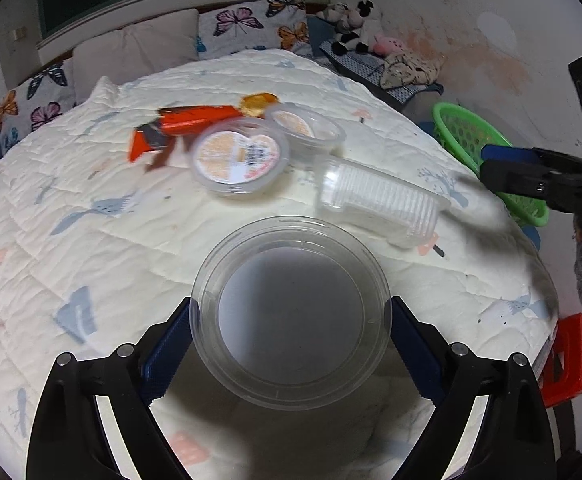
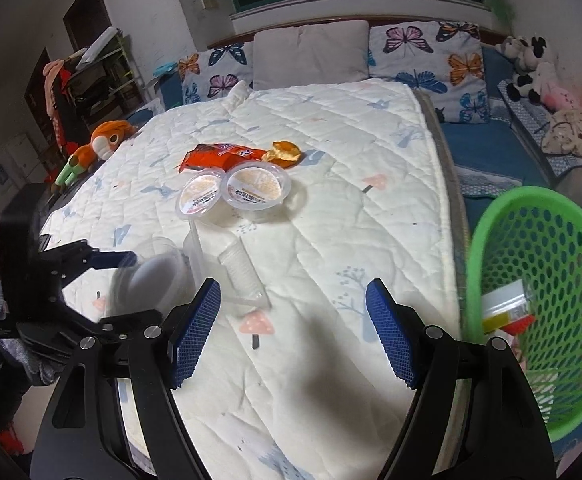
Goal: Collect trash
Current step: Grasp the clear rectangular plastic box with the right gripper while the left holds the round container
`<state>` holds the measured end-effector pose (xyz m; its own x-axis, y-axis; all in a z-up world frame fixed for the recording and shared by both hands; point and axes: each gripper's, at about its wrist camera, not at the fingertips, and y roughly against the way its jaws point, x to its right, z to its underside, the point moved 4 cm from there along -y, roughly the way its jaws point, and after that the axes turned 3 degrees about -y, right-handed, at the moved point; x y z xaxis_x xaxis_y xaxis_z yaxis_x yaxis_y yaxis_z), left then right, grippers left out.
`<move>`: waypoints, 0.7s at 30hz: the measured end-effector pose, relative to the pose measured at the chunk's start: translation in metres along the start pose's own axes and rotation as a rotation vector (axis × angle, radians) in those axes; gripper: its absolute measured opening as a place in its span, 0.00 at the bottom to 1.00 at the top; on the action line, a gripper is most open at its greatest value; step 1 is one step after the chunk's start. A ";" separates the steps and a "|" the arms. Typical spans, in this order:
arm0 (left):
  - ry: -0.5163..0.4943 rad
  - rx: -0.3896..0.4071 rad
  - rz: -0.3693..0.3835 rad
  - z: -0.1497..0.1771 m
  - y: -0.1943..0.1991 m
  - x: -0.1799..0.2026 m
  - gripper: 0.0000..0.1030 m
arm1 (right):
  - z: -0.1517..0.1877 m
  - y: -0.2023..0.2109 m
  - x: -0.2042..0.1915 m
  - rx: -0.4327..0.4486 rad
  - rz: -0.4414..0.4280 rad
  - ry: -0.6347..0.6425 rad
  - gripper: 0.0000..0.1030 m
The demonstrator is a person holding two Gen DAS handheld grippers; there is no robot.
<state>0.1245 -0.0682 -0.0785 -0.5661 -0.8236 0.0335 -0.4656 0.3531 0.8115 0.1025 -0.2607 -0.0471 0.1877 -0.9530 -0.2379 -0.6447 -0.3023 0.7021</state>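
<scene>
My left gripper [image 1: 291, 306] is shut on a clear round plastic container [image 1: 291, 360], its blue pads pressing the rim on both sides just above the quilt. Further up the quilt lie two lidded pudding cups [image 1: 239, 160] [image 1: 305, 128], a ribbed clear tray [image 1: 375, 200], a red wrapper [image 1: 187, 124] and a gold wrapper [image 1: 259, 104]. My right gripper [image 2: 293, 286] hangs open over bare quilt with nothing between its pads. The ribbed tray [image 2: 239, 272] lies just ahead and left of it. The left gripper [image 2: 103, 260] with its blurred container [image 2: 151, 276] is at the left.
A green mesh basket [image 2: 491, 216] with some packaging inside stands off the bed's right edge. The white quilt [image 2: 351, 200] covers the bed. Pillows and plush toys [image 2: 531, 68] line the head and right side. An orange plush [image 2: 103, 140] lies left, and a red stool [image 1: 571, 360] stands beside the bed.
</scene>
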 end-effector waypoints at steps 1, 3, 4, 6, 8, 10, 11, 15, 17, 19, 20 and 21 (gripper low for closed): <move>0.007 0.005 -0.007 0.000 0.003 -0.003 0.87 | -0.001 -0.003 -0.001 -0.001 -0.002 0.000 0.73; 0.018 0.014 -0.019 0.002 0.009 -0.010 0.87 | -0.004 -0.010 -0.004 -0.006 -0.009 -0.003 0.73; 0.024 0.019 -0.025 0.002 0.012 -0.013 0.87 | -0.007 -0.015 -0.006 -0.011 -0.012 -0.003 0.73; 0.039 0.031 -0.039 0.004 0.019 -0.019 0.87 | -0.010 -0.022 -0.009 -0.016 -0.013 -0.001 0.73; 0.055 0.040 -0.048 0.004 0.024 -0.027 0.87 | -0.012 -0.030 -0.014 -0.025 -0.019 0.006 0.73; 0.066 0.049 -0.057 0.006 0.029 -0.033 0.87 | -0.012 -0.036 -0.022 -0.038 -0.027 0.024 0.73; 0.070 0.052 -0.060 0.007 0.031 -0.036 0.87 | -0.011 -0.038 -0.025 -0.041 -0.031 0.032 0.73; 0.085 0.063 -0.074 0.010 0.037 -0.046 0.87 | -0.005 -0.043 -0.043 -0.061 -0.056 0.075 0.73; 0.094 0.067 -0.078 0.010 0.039 -0.050 0.87 | -0.002 -0.043 -0.051 -0.071 -0.065 0.098 0.73; 0.102 0.069 -0.083 0.011 0.040 -0.054 0.87 | 0.000 -0.043 -0.056 -0.072 -0.068 0.112 0.73; 0.105 0.069 -0.084 0.011 0.040 -0.054 0.87 | 0.000 -0.042 -0.058 -0.070 -0.072 0.113 0.73; 0.106 0.070 -0.086 0.011 0.041 -0.055 0.87 | 0.000 -0.041 -0.058 -0.067 -0.071 0.110 0.73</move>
<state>0.1286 -0.0037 -0.0538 -0.4487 -0.8932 0.0306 -0.5576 0.3065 0.7714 0.1180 -0.1926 -0.0624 0.3133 -0.9248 -0.2158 -0.5766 -0.3659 0.7305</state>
